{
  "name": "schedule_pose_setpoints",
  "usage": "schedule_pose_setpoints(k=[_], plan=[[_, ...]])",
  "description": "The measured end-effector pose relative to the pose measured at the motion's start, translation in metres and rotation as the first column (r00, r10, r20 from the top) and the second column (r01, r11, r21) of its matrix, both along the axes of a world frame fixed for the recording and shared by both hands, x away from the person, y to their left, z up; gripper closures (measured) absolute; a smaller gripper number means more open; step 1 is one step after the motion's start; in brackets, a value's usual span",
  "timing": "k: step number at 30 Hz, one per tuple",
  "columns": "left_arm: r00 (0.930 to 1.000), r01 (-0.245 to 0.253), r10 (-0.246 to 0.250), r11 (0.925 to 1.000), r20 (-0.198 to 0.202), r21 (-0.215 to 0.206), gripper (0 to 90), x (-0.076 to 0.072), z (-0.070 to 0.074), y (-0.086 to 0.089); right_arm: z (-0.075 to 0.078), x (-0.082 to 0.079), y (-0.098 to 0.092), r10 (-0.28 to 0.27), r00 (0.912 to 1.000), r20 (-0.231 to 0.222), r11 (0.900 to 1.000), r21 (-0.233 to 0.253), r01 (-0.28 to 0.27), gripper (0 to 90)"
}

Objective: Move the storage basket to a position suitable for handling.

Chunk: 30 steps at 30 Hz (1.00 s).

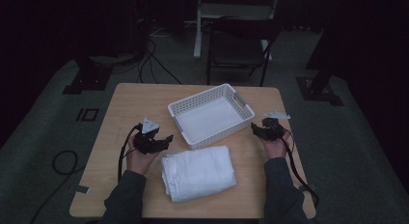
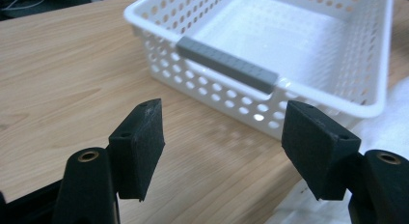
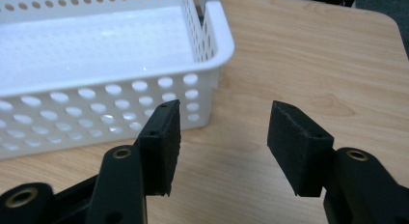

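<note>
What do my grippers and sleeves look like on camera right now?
Both are black two-jaw grippers with flat, block-shaped pads. The left gripper carries a grey three-cornered plate, and so does the right gripper. A black cable trails from each. The person wears dark grey long sleeves.

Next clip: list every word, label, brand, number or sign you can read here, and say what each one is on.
None: no readable text on anything.
White perforated plastic basket: no label; its grey handle strip has only plain ridges.
Folded white towel: no tag or print visible.
Light wooden table: bare grain.
Left claw and right claw: plain black pads, no markings.
Square outline on the floor: a shape, not lettering.
</note>
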<state>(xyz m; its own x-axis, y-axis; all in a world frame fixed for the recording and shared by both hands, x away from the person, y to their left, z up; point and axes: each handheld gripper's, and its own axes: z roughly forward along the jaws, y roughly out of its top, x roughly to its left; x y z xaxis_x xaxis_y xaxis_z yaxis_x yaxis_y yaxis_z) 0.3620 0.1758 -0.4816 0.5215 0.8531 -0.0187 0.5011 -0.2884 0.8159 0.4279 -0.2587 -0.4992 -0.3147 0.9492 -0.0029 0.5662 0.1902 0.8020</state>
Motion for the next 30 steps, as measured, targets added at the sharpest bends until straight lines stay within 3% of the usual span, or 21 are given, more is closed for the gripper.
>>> schedule_pose_setpoints(k=[14, 30], plan=[[0.9994, 0.033, -0.033, 0.9994, 0.010, 0.007, 30.5, 0.007, 0.005, -0.019, 0.011, 0.015, 0.009, -0.003, 0.9997, 0.026, 1.000, -0.025, 0.003, 47.6], [0.9981, 0.060, -0.060, 0.9982, -0.015, 0.010, 30.4, 0.015, 0.001, -0.037, 0.018, 0.041, 0.012, -0.020, 0.9997, 0.014, 1.000, 0.000, 0.020, 48.5]])
